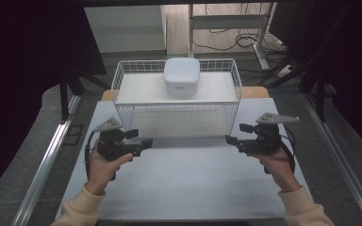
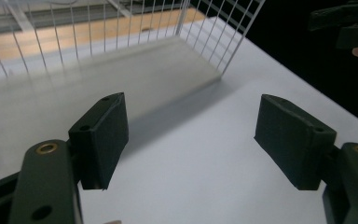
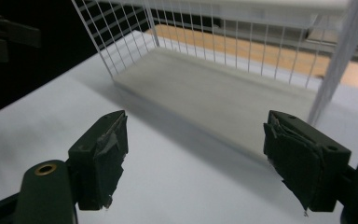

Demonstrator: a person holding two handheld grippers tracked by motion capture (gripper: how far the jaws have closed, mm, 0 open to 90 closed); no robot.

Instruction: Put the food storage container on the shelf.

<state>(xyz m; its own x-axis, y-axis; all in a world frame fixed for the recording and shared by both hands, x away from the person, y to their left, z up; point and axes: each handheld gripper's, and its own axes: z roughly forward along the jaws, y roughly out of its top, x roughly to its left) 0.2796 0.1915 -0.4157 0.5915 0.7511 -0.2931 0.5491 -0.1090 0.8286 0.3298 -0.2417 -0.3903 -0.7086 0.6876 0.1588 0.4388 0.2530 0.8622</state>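
Observation:
A white wire rack [image 1: 117, 84] stands at the back of the white table [image 1: 188, 183]. On its upper shelf sits a white rounded box [image 1: 182, 75]. My left gripper [image 1: 148, 141] hovers in front of the rack's left corner and points right, its jaws open and empty. Opposite it, my right gripper [image 1: 228, 140] points left near the rack's right corner, also open and empty. In the left gripper view, the wide-apart jaws [image 2: 191, 140] frame bare table beside the rack's lower shelf [image 2: 121, 74]. The right gripper view has the open jaws [image 3: 196, 158] facing the same shelf [image 3: 223, 93].
A wooden surface [image 1: 257, 92] lies behind the rack. Metal rails [image 1: 47, 160] run along both sides of the table. Desk legs and cables [image 1: 245, 37] stand on the floor beyond. Open table surface stretches between the two hands.

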